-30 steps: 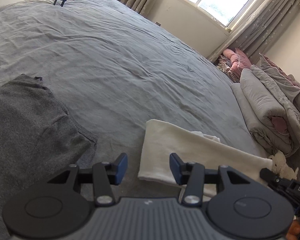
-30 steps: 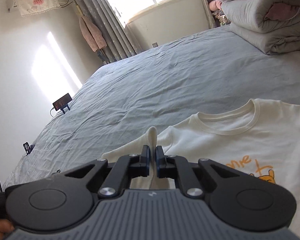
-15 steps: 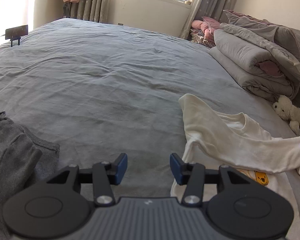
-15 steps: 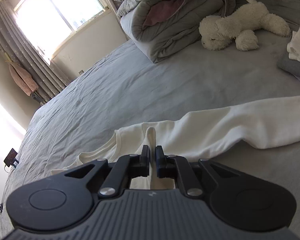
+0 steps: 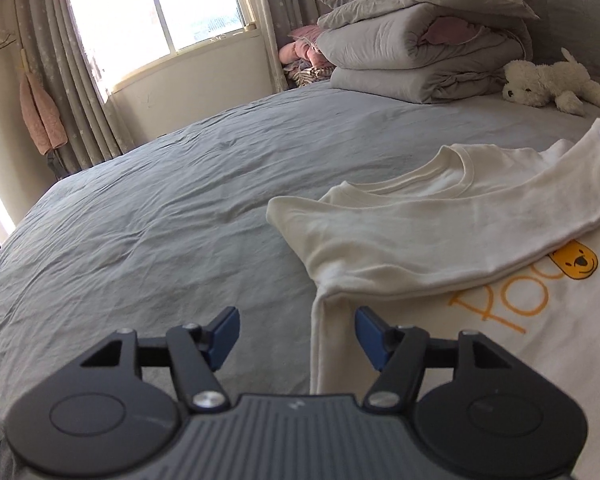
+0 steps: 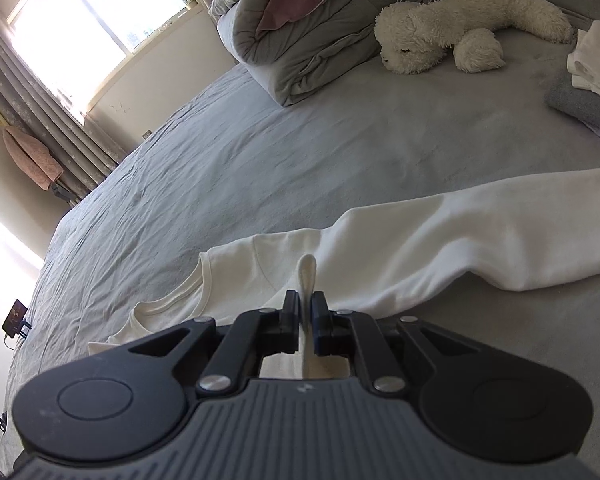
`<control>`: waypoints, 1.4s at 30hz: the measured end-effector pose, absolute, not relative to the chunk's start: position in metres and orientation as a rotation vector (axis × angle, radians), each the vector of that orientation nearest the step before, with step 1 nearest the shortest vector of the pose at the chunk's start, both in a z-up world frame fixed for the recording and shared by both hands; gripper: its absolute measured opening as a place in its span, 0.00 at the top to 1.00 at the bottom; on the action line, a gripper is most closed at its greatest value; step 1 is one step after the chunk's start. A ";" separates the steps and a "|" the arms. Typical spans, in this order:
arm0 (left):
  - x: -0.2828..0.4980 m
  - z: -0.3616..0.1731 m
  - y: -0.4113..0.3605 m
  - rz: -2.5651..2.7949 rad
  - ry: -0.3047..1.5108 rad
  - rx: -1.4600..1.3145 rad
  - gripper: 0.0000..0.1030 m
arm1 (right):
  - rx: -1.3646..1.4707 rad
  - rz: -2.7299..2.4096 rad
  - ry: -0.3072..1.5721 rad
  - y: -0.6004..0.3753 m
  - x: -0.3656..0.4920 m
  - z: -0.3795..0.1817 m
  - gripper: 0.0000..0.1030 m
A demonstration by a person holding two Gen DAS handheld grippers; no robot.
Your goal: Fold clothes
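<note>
Left gripper (image 5: 297, 334): fingers spread wide, holding nothing; it hangs low over the bed, with the folded side edge of the shirt lying between the two blue pads.
Right gripper (image 6: 308, 312): fingers pressed together, pinching a fold of the shirt's cream cloth that stands up between them.
Shirt (image 5: 440, 232): cream long-sleeved top with an orange bear print, spread on the bed; one sleeve is laid across the chest, the other sleeve (image 6: 480, 236) stretches out flat over the sheet.
Open room: a wide stretch of bare grey bed (image 5: 160, 216) lies beside the shirt, running toward the window side.
Head of the bed: stacked grey quilts (image 5: 412, 52) and a white plush dog (image 6: 460, 28), well apart from the shirt.
Near corner: a small pile of folded clothes (image 6: 588, 80) beside the plush dog.
Room: bright window (image 5: 156, 8) with grey curtains; a pink garment (image 5: 40, 116) hangs beside them.
</note>
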State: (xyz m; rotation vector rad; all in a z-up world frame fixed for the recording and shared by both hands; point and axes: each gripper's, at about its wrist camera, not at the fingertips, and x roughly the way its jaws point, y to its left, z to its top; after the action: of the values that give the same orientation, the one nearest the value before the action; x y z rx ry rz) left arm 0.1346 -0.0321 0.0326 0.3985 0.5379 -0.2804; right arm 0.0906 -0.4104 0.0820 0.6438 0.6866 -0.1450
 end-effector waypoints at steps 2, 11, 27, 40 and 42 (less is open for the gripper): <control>0.140 0.029 -0.036 -0.265 0.530 0.426 0.43 | 0.639 -0.140 0.684 -0.410 0.091 0.083 0.91; 0.146 0.029 -0.005 -0.230 0.617 0.083 0.92 | 0.731 -0.106 0.749 -0.413 0.083 0.078 0.91; 0.160 0.015 0.060 -0.281 0.718 -0.476 0.83 | 0.660 -0.157 0.899 -0.415 0.097 0.051 0.91; 0.196 0.041 0.089 -0.266 0.742 -0.500 0.52 | 0.563 -0.095 0.895 -0.408 0.102 0.056 0.85; 0.211 0.040 0.075 -0.257 0.753 -0.480 0.52 | 0.555 -0.094 0.901 -0.408 0.102 0.055 0.85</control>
State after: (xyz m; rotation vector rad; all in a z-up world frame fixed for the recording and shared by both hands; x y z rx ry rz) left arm 0.2106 0.0749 0.0404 -0.4797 0.7526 -0.2569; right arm 0.1024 -0.4084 0.0548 0.5550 0.9014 -0.0940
